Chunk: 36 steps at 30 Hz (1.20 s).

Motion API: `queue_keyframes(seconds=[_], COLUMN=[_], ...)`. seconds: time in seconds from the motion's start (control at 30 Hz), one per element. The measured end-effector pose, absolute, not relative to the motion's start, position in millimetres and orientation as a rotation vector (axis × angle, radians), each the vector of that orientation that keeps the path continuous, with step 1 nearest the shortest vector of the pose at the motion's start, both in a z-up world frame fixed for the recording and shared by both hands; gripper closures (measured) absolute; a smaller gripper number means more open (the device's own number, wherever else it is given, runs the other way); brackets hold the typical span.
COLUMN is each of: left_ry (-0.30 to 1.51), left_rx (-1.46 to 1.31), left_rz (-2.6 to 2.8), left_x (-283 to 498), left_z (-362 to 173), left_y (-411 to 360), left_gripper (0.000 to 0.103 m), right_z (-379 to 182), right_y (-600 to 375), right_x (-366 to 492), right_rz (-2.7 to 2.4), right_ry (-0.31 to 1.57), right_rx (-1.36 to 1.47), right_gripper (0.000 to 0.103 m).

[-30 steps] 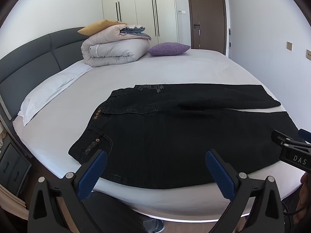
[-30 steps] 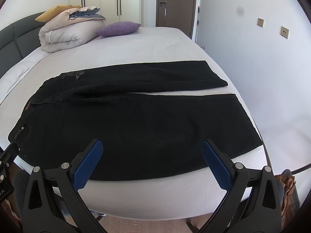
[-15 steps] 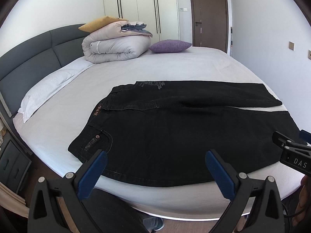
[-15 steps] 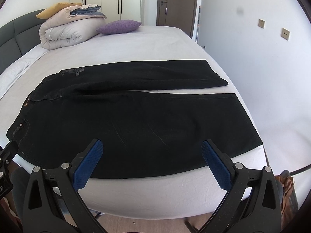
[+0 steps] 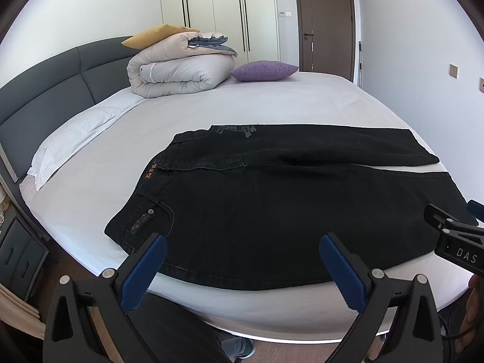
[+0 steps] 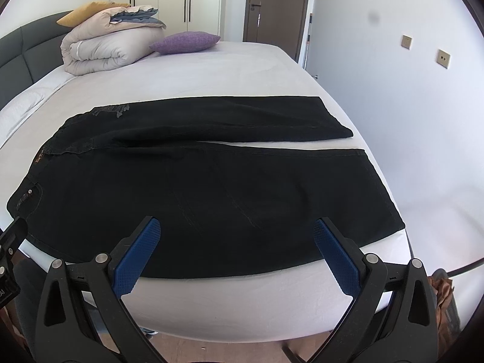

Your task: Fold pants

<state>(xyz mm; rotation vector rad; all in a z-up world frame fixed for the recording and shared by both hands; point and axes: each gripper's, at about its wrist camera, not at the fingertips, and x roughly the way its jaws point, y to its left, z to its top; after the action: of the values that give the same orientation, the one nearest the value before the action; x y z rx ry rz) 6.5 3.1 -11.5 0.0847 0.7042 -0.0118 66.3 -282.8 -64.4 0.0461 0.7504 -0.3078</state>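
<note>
Black pants (image 5: pixel 272 199) lie flat across the near part of the white bed (image 5: pixel 272 103), waist to the left, both legs stretched to the right; they also show in the right wrist view (image 6: pixel 211 187). My left gripper (image 5: pixel 242 260) is open and empty, hovering over the near edge by the waist end. My right gripper (image 6: pixel 234 245) is open and empty, over the near edge of the closer leg. The right gripper's body shows at the right edge of the left wrist view (image 5: pixel 453 239).
A folded duvet (image 5: pixel 178 72) with a yellow pillow and a purple cushion (image 5: pixel 263 71) sit at the bed's far side. A grey headboard (image 5: pixel 45 96) is on the left, a wall close on the right (image 6: pixel 408 106). A nightstand (image 5: pixel 18 257) stands at the lower left.
Both grippers have edged slightly back and up from the bed; the pants appear a little farther away. The pants have not moved.
</note>
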Motion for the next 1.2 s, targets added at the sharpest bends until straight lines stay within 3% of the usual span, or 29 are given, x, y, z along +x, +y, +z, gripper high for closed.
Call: queue_keyframes(seconds=[1.2], left_ry=[0.715], left_rx=[0.061], left_rz=[-0.007], left_x=[7.4], left_z=[-18.7], left_y=[2.4], left_gripper=[0.0], right_z=[-71.4], right_y=[-273.9], right_x=[68.2], right_rz=[-0.292], right_ry=[0.761], right_rx=[0.039], right_gripper=[0.0])
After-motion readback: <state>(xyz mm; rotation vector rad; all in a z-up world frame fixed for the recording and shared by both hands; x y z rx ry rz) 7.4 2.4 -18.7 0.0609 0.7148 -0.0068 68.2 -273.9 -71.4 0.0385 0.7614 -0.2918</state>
